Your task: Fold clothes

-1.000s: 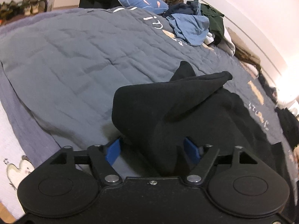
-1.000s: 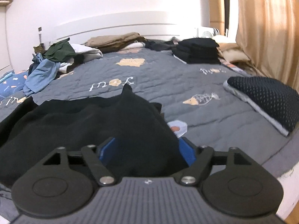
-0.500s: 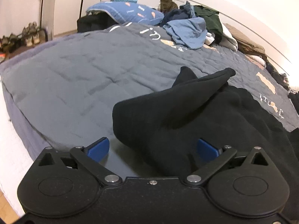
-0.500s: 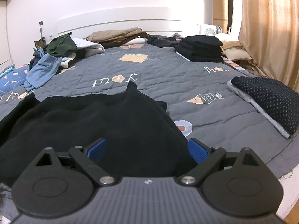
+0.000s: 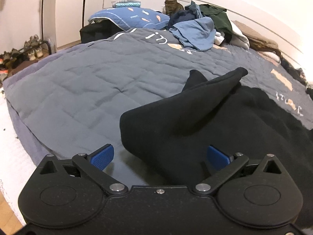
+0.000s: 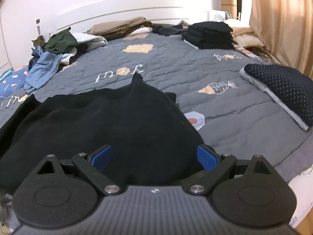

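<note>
A black garment point(image 5: 205, 121) point(image 6: 101, 121) lies on the grey quilt point(image 5: 82, 86) point(image 6: 225, 101) near the bed's front edge, one part folded over and ridged up. My left gripper point(image 5: 160, 156) stands open, its blue pads wide apart on either side of the garment's near corner. My right gripper point(image 6: 154, 155) is open too, its pads spread around the garment's near hem. Neither pinches the cloth.
An unfolded pile of blue, green and white clothes point(image 5: 201, 29) point(image 6: 52, 54) lies at the far side, a cat point(image 5: 172, 2) beside it. Folded black point(image 6: 209, 35) and tan point(image 6: 121, 27) stacks sit by the headboard. A dotted dark pillow point(image 6: 281, 90) lies right. Shoes point(image 5: 19, 54) line the floor.
Both grippers were shut on the black garment one second ago; both have opened wide and let it go. The garment now rests on the quilt, and both cameras have drawn back slightly.
</note>
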`<state>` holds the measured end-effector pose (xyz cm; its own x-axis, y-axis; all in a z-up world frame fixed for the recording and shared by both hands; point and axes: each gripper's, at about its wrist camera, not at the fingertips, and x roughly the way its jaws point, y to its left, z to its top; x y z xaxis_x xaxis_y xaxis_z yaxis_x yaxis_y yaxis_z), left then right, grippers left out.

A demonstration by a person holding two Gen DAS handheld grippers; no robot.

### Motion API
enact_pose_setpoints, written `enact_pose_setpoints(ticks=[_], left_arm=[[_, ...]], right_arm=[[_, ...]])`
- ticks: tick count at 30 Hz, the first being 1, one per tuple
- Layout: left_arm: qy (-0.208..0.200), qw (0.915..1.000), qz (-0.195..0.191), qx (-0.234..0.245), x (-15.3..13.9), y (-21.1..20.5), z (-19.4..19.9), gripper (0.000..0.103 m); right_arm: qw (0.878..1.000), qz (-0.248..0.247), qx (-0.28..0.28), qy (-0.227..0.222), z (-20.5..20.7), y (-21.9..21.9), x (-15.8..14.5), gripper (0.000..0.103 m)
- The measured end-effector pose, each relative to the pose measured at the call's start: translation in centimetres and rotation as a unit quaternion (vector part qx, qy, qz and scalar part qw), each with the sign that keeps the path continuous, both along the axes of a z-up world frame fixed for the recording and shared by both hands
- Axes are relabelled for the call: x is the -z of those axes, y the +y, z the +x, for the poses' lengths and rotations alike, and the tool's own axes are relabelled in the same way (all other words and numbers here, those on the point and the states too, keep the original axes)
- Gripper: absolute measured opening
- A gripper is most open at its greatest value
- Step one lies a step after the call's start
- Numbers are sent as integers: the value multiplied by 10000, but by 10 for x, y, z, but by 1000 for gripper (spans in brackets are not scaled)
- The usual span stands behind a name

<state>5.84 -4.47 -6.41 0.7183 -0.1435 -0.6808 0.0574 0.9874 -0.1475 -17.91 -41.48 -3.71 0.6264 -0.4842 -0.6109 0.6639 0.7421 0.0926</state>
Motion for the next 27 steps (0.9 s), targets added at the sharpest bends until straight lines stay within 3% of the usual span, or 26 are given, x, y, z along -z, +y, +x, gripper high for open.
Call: enact_pose_setpoints(ticks=[9,15,19,22,27], left_arm=[[55,9996,-55,280,4,-4,-8,99],[-158,9988,266,372,2,-10,-12,100],[-358,9974,477,412,0,-15,-15,102],[75,9991,265,328,3,-9,-5,102],[127,9993,246,265,6,-8,-5,102]], right_arm=[[9996,-227,-126,79,2,3,-5,94],[9992,-364,-67,128,4,9,-6,94],[9992,-206,-319,82,7,9,-6,94],[9978,-383,-384,382,14,14,-5,94],[9968,-154,-171,765,24,12,3,94]])
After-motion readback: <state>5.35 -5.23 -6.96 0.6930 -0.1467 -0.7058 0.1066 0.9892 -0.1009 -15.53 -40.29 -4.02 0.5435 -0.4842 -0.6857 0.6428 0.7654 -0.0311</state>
